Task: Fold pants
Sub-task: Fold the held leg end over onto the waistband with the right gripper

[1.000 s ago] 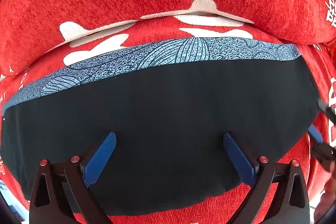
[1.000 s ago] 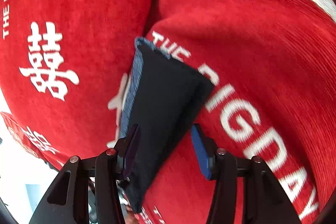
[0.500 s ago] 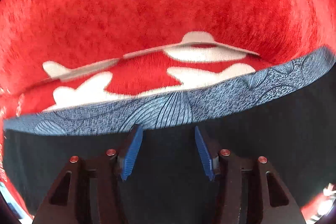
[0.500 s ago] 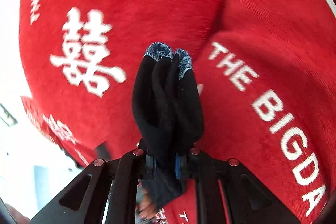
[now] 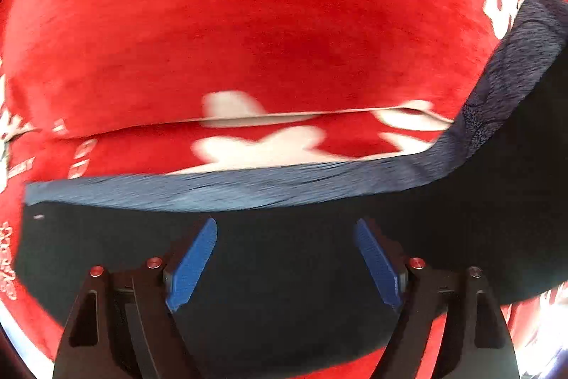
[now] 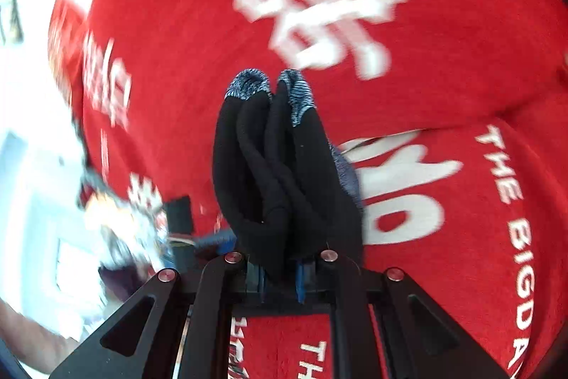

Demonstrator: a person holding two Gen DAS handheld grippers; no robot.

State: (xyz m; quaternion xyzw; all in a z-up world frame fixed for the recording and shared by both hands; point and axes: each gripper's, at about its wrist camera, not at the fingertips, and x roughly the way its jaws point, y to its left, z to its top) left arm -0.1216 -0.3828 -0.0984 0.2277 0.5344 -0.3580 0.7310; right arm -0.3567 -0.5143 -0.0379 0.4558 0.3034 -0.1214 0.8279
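The pants are black with a blue-grey patterned waistband, and they lie across a red cushion cover printed with white characters. In the left wrist view their long axis runs side to side, the waistband along the far edge; toward the right that band climbs off the cushion, so that end looks lifted.

Your right gripper has that end: its jaws are pressed together on a bunched fold of the black cloth, which stands straight up out of them, with two patterned tips of the waistband showing at the top.

Your left gripper hangs above the flat part, pointing steeply down. Its jaws are opening, the blue pads stand well apart, and nothing is pinched between them; the cloth is simply beneath.

So the held end lies to the right of your left gripper, and the free end stretches away to its left. The left gripper is probably the nearer one for pinning or taking that free part as the right carries its end over.
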